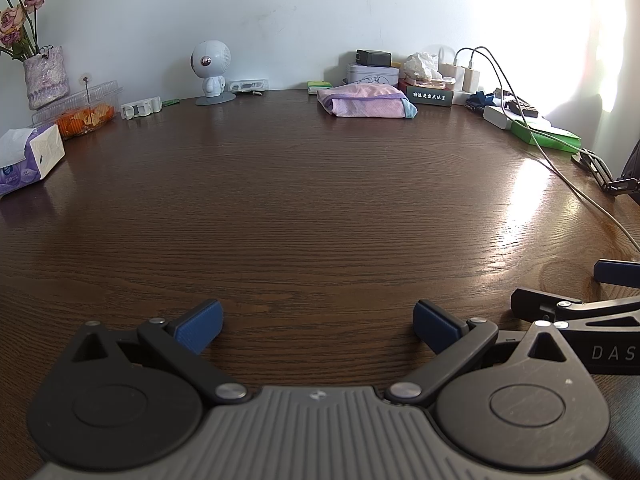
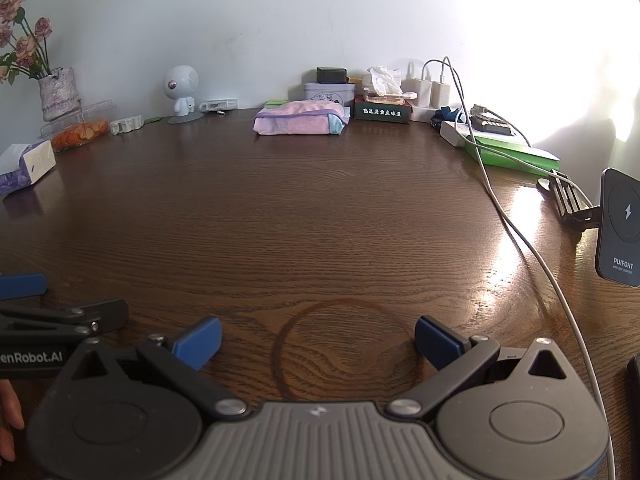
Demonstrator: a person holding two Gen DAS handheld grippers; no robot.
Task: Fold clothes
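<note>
A folded pink garment with purple trim and a light blue layer (image 1: 366, 105) lies at the far edge of the dark wooden table (image 1: 304, 208); it also shows in the right wrist view (image 2: 300, 119). My left gripper (image 1: 318, 326) is open and empty, low over the near table, far from the garment. My right gripper (image 2: 318, 340) is open and empty too, beside the left one. The right gripper's fingers (image 1: 568, 304) show at the right edge of the left wrist view. The left gripper's fingers (image 2: 64, 314) show at the left edge of the right wrist view.
Along the wall stand a flower vase (image 1: 44, 76), a fruit box (image 1: 80, 114), a tissue pack (image 1: 28, 158), a white robot figure (image 1: 212, 72), tins and chargers (image 1: 432, 80). White cables (image 2: 520, 232), a green box (image 2: 512, 154) and a phone charger stand (image 2: 620, 228) lie at the right.
</note>
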